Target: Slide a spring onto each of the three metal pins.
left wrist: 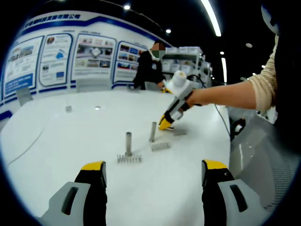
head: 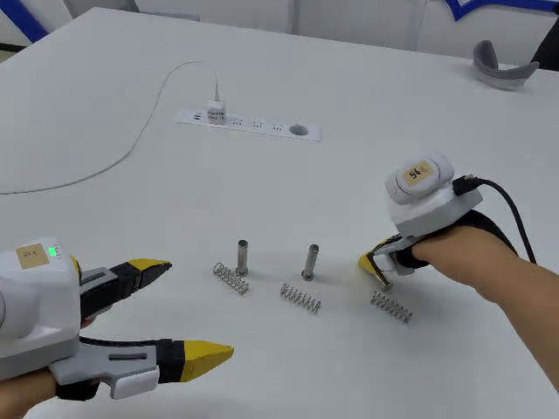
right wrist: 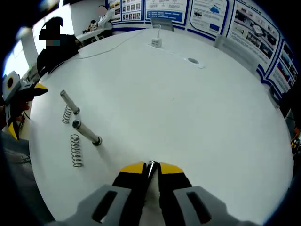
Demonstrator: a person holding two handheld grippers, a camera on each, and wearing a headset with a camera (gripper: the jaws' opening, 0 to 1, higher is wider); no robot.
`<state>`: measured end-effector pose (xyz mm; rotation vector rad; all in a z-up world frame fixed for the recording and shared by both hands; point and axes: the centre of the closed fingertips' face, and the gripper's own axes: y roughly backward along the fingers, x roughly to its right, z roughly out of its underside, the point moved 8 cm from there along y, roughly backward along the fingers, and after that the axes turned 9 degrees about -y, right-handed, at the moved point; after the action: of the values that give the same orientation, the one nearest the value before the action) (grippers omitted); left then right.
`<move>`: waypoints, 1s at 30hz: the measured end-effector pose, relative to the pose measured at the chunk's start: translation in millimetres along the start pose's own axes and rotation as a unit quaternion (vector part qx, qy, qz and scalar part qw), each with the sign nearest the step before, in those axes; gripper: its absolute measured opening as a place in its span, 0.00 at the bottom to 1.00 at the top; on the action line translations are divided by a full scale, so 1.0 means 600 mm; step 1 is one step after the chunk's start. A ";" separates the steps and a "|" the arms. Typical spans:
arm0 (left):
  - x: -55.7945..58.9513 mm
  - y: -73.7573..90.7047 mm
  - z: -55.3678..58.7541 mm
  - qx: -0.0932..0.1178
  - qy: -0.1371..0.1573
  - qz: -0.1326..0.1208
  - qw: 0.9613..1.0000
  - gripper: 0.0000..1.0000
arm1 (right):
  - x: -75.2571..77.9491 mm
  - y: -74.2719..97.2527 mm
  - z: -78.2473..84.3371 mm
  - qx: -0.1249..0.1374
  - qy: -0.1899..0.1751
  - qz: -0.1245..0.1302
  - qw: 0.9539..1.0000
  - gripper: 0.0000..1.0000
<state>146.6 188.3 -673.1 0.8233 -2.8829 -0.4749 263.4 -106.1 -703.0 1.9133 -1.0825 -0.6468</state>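
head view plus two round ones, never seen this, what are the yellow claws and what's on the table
A person holds a two-jaw gripper in each hand. The head view comes from a headset camera; each round picture from a camera riding on one gripper. The left gripper is open and empty. The right gripper is shut on a metal pin. On the white table two more pins stand upright, three springs lie flat, a power strip farther back.

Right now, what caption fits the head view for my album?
Right tool grips one pin; two pins stand, three springs lie loose.
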 end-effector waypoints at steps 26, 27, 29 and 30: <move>0.001 -0.001 0.000 0.002 0.002 0.000 1.000 0.83 | -0.006 0.002 -0.013 -0.059 0.007 -0.015 0.998 0.09; 0.001 -0.001 -0.001 0.002 0.002 0.000 1.000 0.83 | -0.005 0.001 -0.013 -0.058 0.008 -0.013 0.998 0.09; 0.001 -0.001 -0.001 0.003 0.001 0.000 1.000 0.83 | -0.007 0.003 -0.011 -0.053 0.006 -0.009 0.999 0.09; 0.002 -0.001 -0.001 0.003 0.002 0.001 1.000 0.83 | -0.006 0.004 -0.009 -0.047 0.002 -0.009 0.999 0.09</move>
<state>146.1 187.1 -672.6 0.8221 -2.8832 -0.4649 264.8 -101.7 -697.7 1.8447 -1.0175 -0.6916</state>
